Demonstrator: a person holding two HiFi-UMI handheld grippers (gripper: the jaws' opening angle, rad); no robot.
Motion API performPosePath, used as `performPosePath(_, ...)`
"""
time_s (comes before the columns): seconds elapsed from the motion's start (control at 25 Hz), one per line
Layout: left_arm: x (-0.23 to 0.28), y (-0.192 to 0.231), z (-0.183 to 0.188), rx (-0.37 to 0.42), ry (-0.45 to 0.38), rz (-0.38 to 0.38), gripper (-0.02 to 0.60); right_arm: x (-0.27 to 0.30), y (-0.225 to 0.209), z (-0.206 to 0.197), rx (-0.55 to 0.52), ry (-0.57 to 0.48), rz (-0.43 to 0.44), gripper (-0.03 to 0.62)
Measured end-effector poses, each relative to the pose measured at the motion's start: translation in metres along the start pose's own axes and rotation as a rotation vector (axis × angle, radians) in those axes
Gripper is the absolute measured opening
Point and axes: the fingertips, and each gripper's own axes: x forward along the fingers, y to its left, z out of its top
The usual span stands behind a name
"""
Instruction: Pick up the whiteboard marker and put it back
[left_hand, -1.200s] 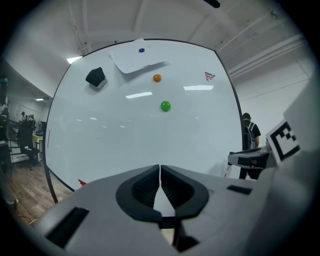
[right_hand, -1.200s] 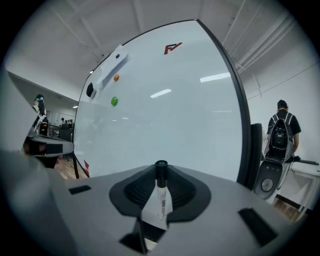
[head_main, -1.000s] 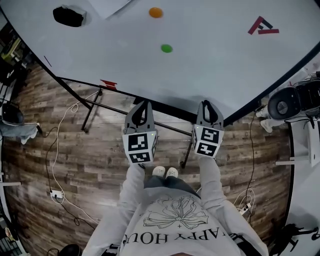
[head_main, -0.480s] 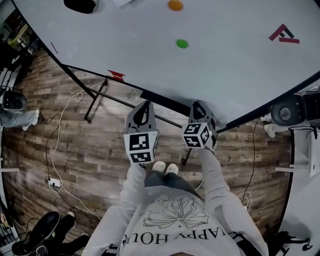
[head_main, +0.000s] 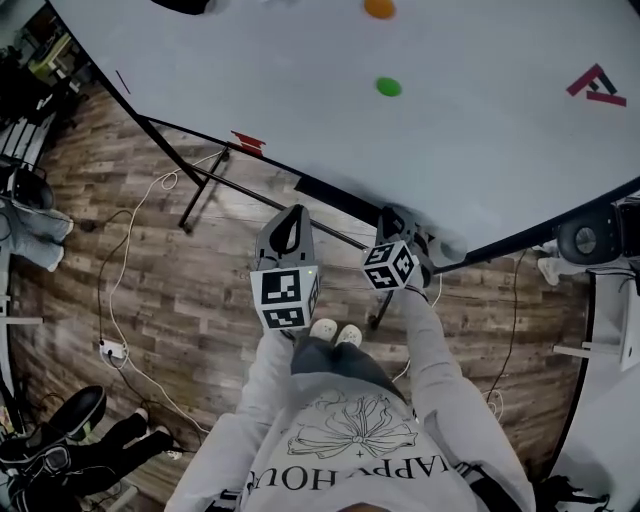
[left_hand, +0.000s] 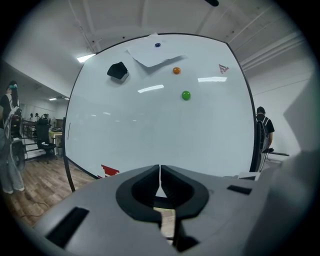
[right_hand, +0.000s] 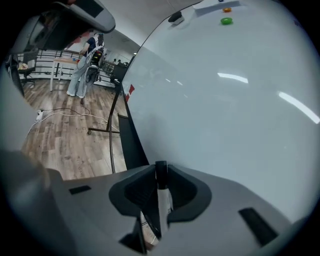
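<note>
The whiteboard marker (right_hand: 161, 195), white-bodied with a black end, stands between the jaws of my right gripper (right_hand: 160, 170). Its black end pokes out past the fingertips, close to the whiteboard (right_hand: 225, 110). The jaws are opening, with the pads still against the marker. In the head view the right gripper (head_main: 397, 218) hovers by the board's lower edge, just right of the dark tray ledge (head_main: 335, 195). My left gripper (head_main: 290, 218) hangs beside it, and its jaws (left_hand: 159, 172) are shut with nothing between them.
Green (head_main: 388, 87) and orange (head_main: 379, 8) magnets sit on the board, with a black eraser (left_hand: 117, 70) and a sheet of paper (left_hand: 152, 52) higher up. The board's stand legs (head_main: 200, 190) and a cable (head_main: 130, 260) lie on the wooden floor. People stand at left (left_hand: 7, 140) and right (left_hand: 263, 135).
My right gripper has sunk toward the board's lower edge and rolled, so its marker cube now sits tilted. The left gripper has dropped a little.
</note>
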Motion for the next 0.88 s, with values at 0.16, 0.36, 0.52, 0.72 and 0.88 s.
performPosePath(0.16, -0.004, 0.008, -0.004, 0.002, 0.01, 0.021, 0.011, 0.012, 0.013, -0.007, -0.02, 0.007, 0.039, 0.078)
performPosePath(0.36, -0.009, 0.017, -0.008, 0.004, 0.019, 0.047, 0.011, 0.022, 0.026, -0.012, -0.047, 0.019, 0.082, 0.084)
performPosePath(0.52, -0.01, 0.019, -0.009, 0.003, 0.024, 0.054, 0.011, 0.024, 0.031, -0.013, -0.012, 0.018, 0.113, 0.107)
performPosePath(0.72, -0.009, 0.015, -0.003, 0.004, 0.009, 0.046, 0.011, 0.013, 0.025, -0.002, 0.03, -0.023, 0.094, 0.129)
performPosePath(0.88, -0.005, 0.006, 0.004, 0.007, -0.009, 0.025, 0.011, -0.006, 0.01, 0.012, 0.152, -0.076, 0.072, 0.114)
